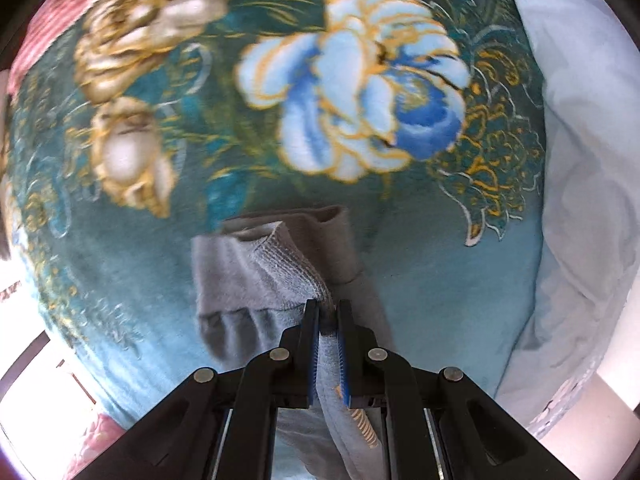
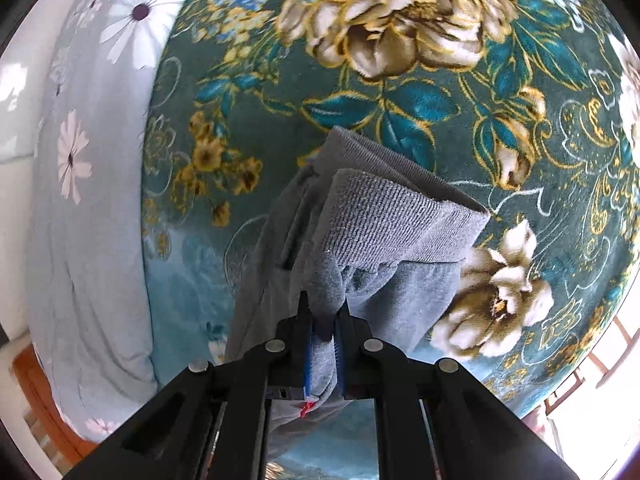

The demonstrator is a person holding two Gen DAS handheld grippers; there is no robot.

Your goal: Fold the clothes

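Both grippers, left (image 1: 328,312) and right (image 2: 322,312), pinch soft grey garment (image 2: 384,224) (ribbed cuff) over plush floral blanket (image 2: 400,112).

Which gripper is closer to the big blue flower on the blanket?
Left. The left gripper holds grey clothes just below the blue flower. The right gripper's view shows only brown flowers.
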